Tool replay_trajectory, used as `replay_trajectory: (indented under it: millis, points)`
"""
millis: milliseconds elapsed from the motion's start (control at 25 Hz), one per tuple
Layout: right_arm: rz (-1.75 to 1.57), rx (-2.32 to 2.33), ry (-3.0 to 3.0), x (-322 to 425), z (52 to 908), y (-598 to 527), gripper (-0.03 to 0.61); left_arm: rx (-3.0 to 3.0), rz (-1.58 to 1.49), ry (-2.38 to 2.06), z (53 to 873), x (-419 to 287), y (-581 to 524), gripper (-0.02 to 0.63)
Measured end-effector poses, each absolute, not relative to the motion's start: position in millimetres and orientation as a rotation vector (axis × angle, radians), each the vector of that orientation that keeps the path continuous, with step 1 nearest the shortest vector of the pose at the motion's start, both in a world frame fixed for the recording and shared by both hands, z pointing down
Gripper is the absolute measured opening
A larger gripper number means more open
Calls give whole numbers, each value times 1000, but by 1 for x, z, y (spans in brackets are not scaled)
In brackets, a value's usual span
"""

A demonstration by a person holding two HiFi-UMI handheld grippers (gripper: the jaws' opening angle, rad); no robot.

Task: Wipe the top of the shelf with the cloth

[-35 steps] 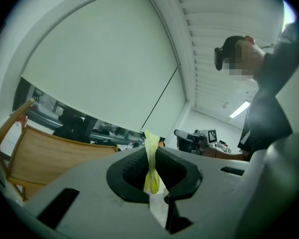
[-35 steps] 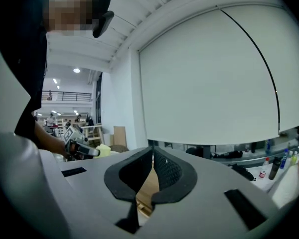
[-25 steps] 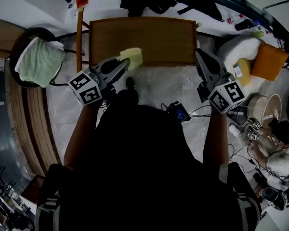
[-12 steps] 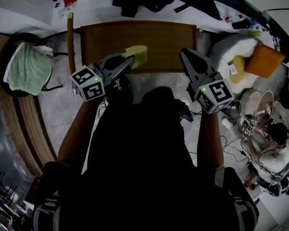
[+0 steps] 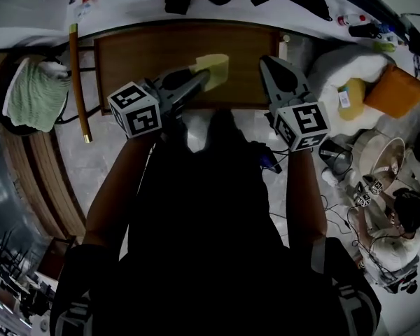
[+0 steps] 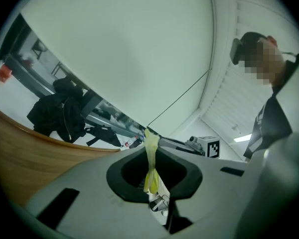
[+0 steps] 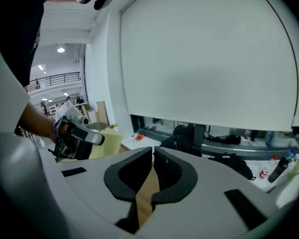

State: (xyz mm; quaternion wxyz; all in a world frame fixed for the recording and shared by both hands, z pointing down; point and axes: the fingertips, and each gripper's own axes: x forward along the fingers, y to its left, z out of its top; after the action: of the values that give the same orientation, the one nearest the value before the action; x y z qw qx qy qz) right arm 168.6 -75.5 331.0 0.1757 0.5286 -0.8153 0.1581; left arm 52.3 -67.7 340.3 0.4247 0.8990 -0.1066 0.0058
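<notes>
Wooden shelf top (image 5: 147, 61) lies below, so the left gripper (image 5: 204, 77) pinches the yellow cloth (image 5: 217, 67) tight over it for wiping, while the right gripper (image 5: 266, 63), closed on nothing, hangs beside.

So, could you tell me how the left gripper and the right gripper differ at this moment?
The left gripper is clamped on the yellow cloth; the right gripper has its jaws together on nothing. The left gripper points over the middle of the wooden shelf top, while the right gripper points over its right end. Both are shut and aimed at the shelf.
</notes>
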Motion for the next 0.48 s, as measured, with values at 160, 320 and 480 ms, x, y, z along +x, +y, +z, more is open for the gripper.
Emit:
replay_trajectory:
  millis: [160, 320, 480]
  points:
    - [505, 1462, -2286, 210, 357, -87, 26, 2237, 78, -261, 359, 113, -77, 28]
    - [504, 1452, -2189, 254, 389, -95, 25, 2208, 155, -244, 394, 172, -85, 27]
    - [554, 1459, -2140, 288, 412, -96, 26, 2145, 195, -255, 430, 217, -94, 28]
